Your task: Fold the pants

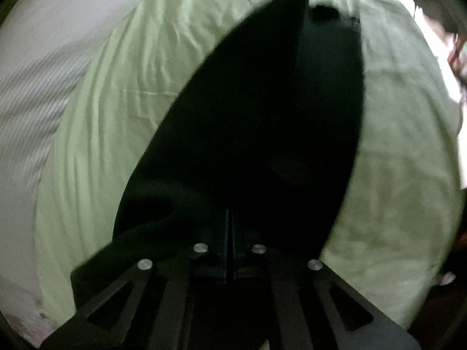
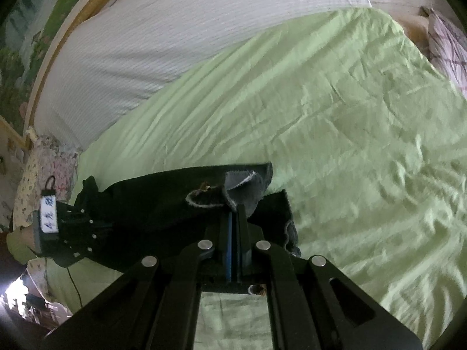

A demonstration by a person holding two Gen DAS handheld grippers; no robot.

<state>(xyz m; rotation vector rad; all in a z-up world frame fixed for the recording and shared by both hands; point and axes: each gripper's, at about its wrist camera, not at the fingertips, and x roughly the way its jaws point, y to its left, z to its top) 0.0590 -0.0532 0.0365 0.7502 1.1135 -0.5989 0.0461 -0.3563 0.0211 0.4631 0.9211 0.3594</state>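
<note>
Black pants (image 1: 248,134) hang stretched between my two grippers above a light green bedsheet (image 1: 116,102). My left gripper (image 1: 230,218) is shut on one end of the pants, with the dark cloth running away to the top of the view. In the right wrist view my right gripper (image 2: 235,210) is shut on the pants (image 2: 163,195) at the waistband, where the grey lining (image 2: 248,183) is turned out. The left gripper (image 2: 76,233) shows at the far left, holding the other end. The left view is blurred.
The green sheet (image 2: 321,116) covers the bed, with a white ribbed cover (image 2: 175,35) beyond it. A checked pillow (image 2: 449,49) lies at the far right. A floral cloth (image 2: 38,172) and a wooden bed frame (image 2: 73,26) are at the left.
</note>
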